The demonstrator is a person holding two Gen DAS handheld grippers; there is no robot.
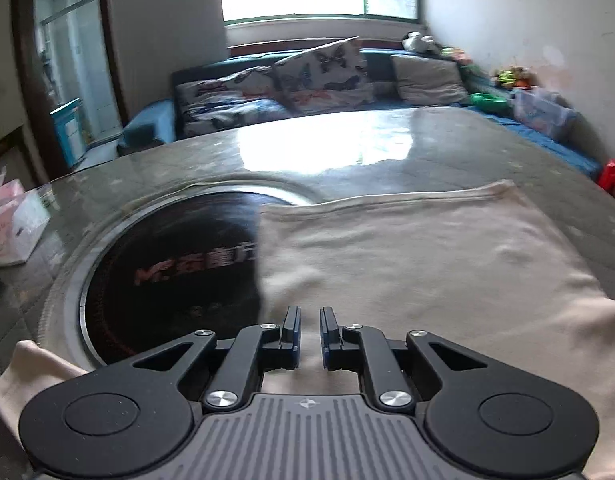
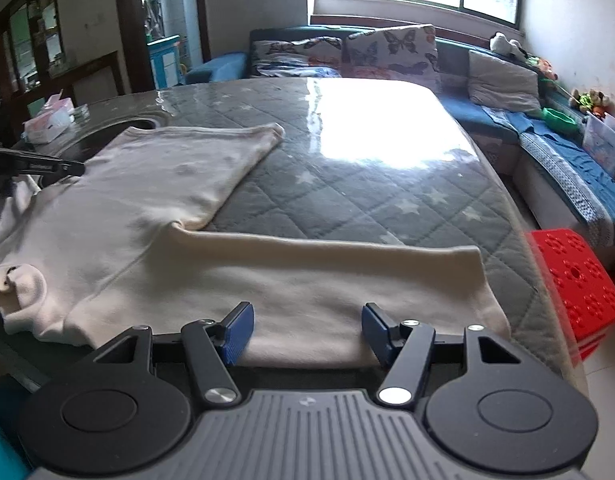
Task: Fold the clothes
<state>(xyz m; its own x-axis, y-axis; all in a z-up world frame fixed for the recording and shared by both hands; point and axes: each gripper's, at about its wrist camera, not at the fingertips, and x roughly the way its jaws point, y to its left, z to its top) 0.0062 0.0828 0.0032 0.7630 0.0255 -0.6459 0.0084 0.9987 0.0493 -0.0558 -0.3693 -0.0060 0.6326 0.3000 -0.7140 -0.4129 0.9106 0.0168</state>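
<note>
- Lying spread on the grey quilted star-print table cover [image 2: 347, 184], the cream long-sleeved cotton shirt [image 2: 155, 200] looks barely folded; most folds remain.
- Left gripper [image 1: 310, 316] sits nearly closed, a narrow gap showing, holding nothing visible; right gripper [image 2: 307, 320] gapes wide and empty over the sleeve.

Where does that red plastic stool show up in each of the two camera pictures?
Left wrist view: the red stool peeks in at the far right edge, beyond the table's corner.
Right wrist view: the stool sits on the floor, right of the table, lower right.
Shared landmark: the butterfly pillow on the sofa.
</note>
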